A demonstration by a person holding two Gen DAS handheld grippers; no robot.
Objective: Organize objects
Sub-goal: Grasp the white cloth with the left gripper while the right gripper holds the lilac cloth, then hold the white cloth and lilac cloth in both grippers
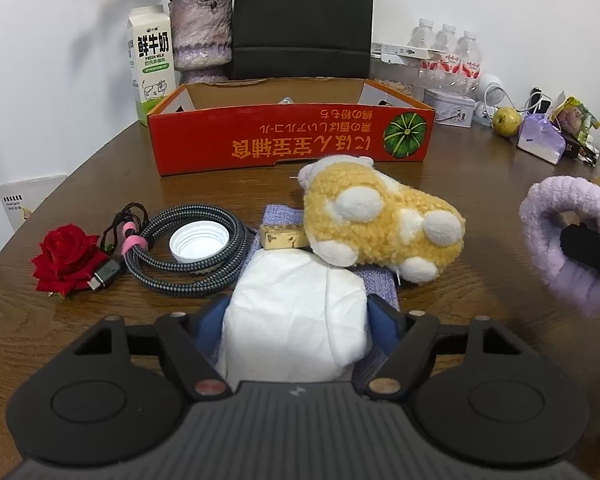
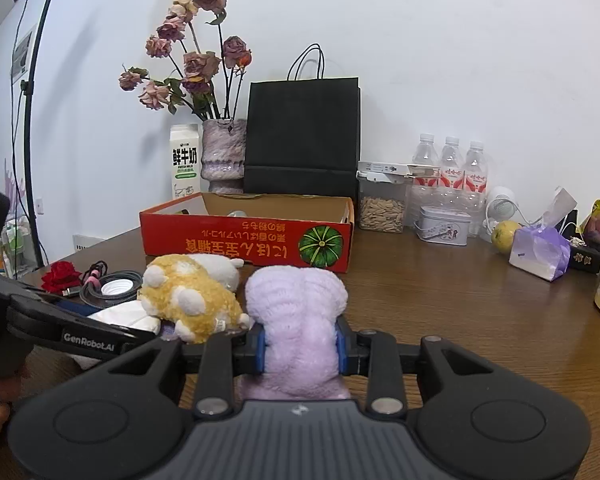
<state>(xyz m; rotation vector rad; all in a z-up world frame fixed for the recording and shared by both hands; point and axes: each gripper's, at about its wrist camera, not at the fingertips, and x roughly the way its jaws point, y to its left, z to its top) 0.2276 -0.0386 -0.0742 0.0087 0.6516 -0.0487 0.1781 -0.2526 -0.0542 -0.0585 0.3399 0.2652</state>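
Note:
My left gripper (image 1: 296, 320) is low over the wooden table, its blue pads (image 1: 384, 320) against the sides of a white soft packet (image 1: 296, 300). The packet lies on a lilac knitted cloth (image 1: 376, 284). Just beyond it lie a yellow-and-white plush toy (image 1: 380, 220) and a small yellow block (image 1: 282, 236). My right gripper (image 2: 300, 346) is shut on a fluffy purple item (image 2: 300, 312), held to the right of the plush toy (image 2: 192, 296). An open red cardboard box (image 2: 244, 236) stands behind them.
Left of the packet lie a coiled braided cable (image 1: 188, 256) around a white cap (image 1: 199, 242), and a red rose (image 1: 66, 262). Along the back stand a milk carton (image 1: 150, 64), vase (image 1: 200, 36), black bag (image 1: 300, 20), water bottles (image 2: 452, 172), tin (image 2: 442, 226), apple (image 2: 504, 236).

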